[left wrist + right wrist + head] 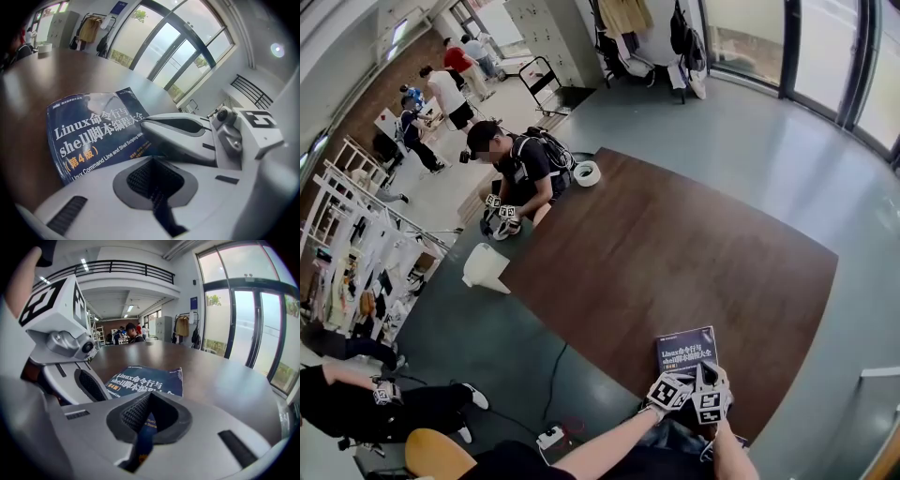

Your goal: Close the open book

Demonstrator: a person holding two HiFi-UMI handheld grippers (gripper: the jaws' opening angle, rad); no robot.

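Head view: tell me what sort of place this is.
Probably an open workshop or lab hall, not a home: a big dark wooden table on a bare grey floor, floor-to-ceiling windows, metal lockers, and other people working in groups across the room.

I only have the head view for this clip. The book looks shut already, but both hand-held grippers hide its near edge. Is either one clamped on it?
Observer: In the right gripper view, the right hand-held gripper has its jaws nearly together. The blue book shows through the slit, lying flat below.
Operator: And the left one?
Observer: The left hand-held gripper has its jaws together too, only dark in the slit.
Operator: Is the cover fully down?
Observer: The left gripper view shows it lying flat on the table.
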